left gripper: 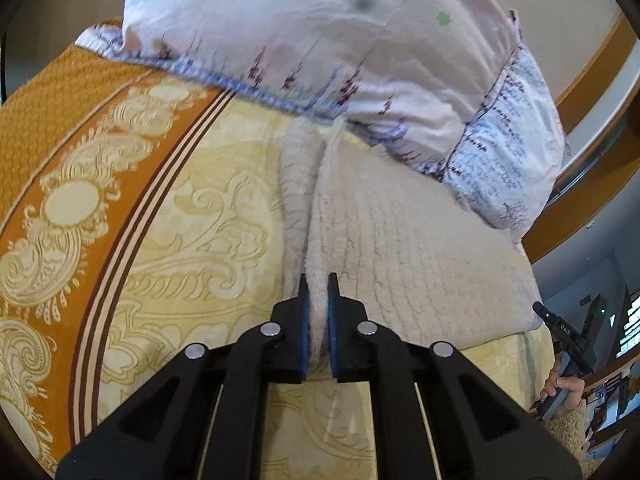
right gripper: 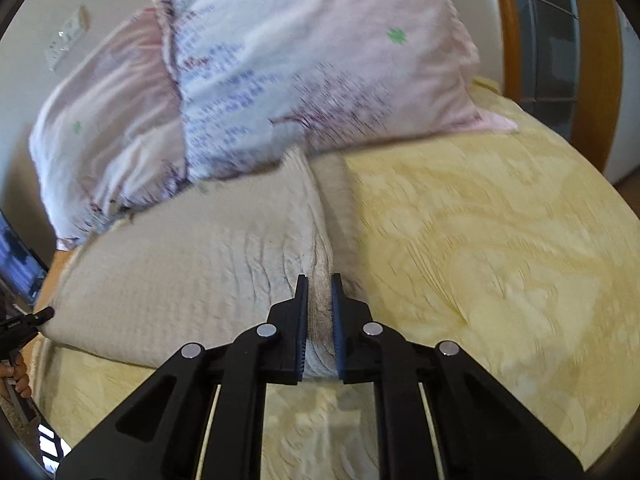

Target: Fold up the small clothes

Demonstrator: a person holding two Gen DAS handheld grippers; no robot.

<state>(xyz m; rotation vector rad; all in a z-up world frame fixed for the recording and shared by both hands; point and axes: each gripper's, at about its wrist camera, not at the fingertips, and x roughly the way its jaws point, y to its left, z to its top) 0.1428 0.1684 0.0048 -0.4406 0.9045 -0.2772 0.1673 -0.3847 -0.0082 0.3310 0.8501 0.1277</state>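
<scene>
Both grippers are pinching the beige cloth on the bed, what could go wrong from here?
1. Each gripper, left and right, pinches only the edge of the cloth, so a pull might slip it free.
2. The cloth's far end reaches the pillows; lifting it may drag or catch on them.

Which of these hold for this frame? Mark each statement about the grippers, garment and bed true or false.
1. The left hand-held gripper pinches the beige garment. True.
2. The right hand-held gripper is open and holds nothing. False: it is shut on the same garment's edge.
3. The garment lies on a yellow patterned bedspread. True.
4. The pillows lie on top of the grippers. False: they sit beyond the garment.
</scene>
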